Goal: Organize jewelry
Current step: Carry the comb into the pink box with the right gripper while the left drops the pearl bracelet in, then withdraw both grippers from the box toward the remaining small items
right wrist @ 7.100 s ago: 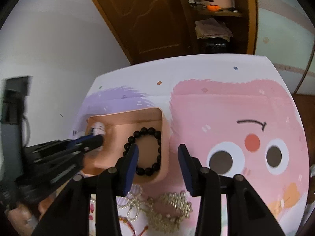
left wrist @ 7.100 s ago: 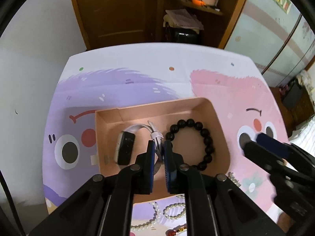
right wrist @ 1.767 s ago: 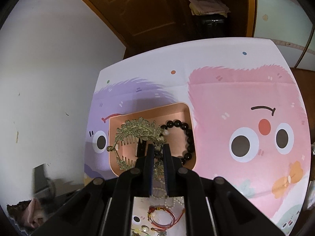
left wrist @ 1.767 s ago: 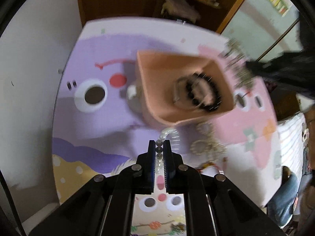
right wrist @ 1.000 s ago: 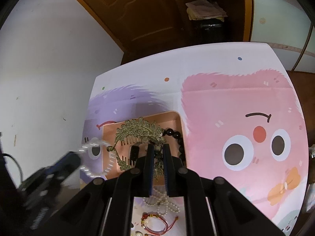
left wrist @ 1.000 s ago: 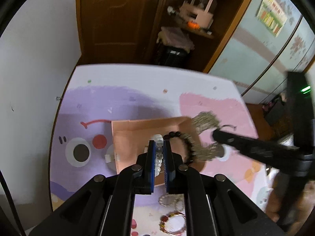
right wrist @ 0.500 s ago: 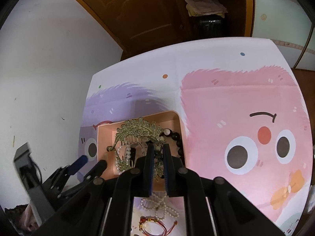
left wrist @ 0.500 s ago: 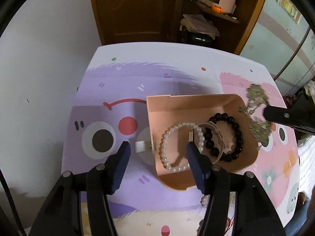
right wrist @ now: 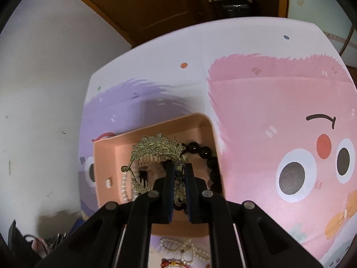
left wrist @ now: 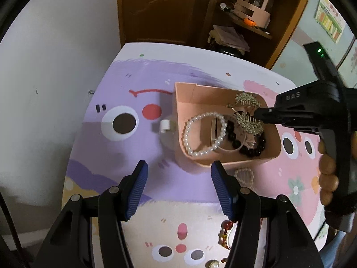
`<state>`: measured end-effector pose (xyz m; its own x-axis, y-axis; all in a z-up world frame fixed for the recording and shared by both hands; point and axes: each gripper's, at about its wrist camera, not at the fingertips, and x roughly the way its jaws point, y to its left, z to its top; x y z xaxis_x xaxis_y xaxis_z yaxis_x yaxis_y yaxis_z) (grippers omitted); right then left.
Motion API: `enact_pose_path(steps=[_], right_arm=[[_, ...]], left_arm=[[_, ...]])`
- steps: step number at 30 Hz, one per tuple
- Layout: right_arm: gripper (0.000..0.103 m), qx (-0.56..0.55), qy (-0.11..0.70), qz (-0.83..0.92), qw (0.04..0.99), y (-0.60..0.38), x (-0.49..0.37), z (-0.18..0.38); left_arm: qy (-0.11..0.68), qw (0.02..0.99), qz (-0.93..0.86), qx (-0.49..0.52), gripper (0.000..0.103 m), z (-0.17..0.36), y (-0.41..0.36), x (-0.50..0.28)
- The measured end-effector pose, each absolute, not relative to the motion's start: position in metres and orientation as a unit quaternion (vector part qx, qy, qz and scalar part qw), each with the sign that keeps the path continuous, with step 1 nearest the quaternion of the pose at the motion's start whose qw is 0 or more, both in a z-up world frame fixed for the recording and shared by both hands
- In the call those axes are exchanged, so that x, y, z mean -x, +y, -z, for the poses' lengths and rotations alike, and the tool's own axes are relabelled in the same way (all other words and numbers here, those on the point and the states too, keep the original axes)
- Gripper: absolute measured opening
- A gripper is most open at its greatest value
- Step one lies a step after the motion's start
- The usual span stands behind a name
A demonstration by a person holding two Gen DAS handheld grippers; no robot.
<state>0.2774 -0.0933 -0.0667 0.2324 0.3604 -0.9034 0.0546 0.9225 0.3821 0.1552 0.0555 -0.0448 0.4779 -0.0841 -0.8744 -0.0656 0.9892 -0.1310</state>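
Note:
A pink tray (left wrist: pixel 225 163) sits mid-table holding a white pearl bracelet (left wrist: pixel 204 134), a black bead bracelet (left wrist: pixel 250 148) and a watch. My left gripper (left wrist: pixel 178 169) is open and empty, just in front of the tray. My right gripper (right wrist: pixel 178 167) is shut on a gold leaf hair comb (right wrist: pixel 156 148) and holds it inside the tray (right wrist: pixel 154 127); the comb also shows in the left wrist view (left wrist: pixel 246 111) over the black beads.
Loose jewelry lies in front of the tray: a pearl strand (left wrist: pixel 244 175), a red-amber bracelet (left wrist: pixel 224 234) and pearls (right wrist: pixel 185 250). The table has a cartoon-print cover. A wall stands left; a wooden door and shelves stand behind.
My left gripper has pulled back from the tray, open, leaving the pearl bracelet inside. My right gripper has lowered the hair comb into the tray.

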Motion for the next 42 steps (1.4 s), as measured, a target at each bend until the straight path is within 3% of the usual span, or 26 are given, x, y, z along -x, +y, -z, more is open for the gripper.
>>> enact_pose_path(steps=[5,10,21,37,42], right_arm=[[0.011,-0.150,0.610,-0.089,0.773,-0.092,-0.281,0.071],[0.025,-0.137,0.600,-0.095,0.782,-0.092,-0.276,0.060],[0.025,-0.125,0.574,-0.149,0.796,-0.094,-0.213,0.029],[0.025,-0.097,0.569,-0.176,0.797,-0.100,-0.111,0.025],[0.025,-0.083,0.566,-0.182,0.800,-0.101,-0.083,0.025]], left_arm=[[0.510,0.856,0.000,0.090,0.057,0.046,0.060,-0.152],[0.502,0.861,-0.002,0.084,0.057,0.042,0.058,-0.145],[0.488,0.870,0.006,0.067,0.057,0.027,0.050,-0.125],[0.482,0.875,0.015,0.033,0.059,0.013,0.045,-0.078],[0.485,0.874,0.026,0.012,0.067,0.013,0.041,-0.057]])
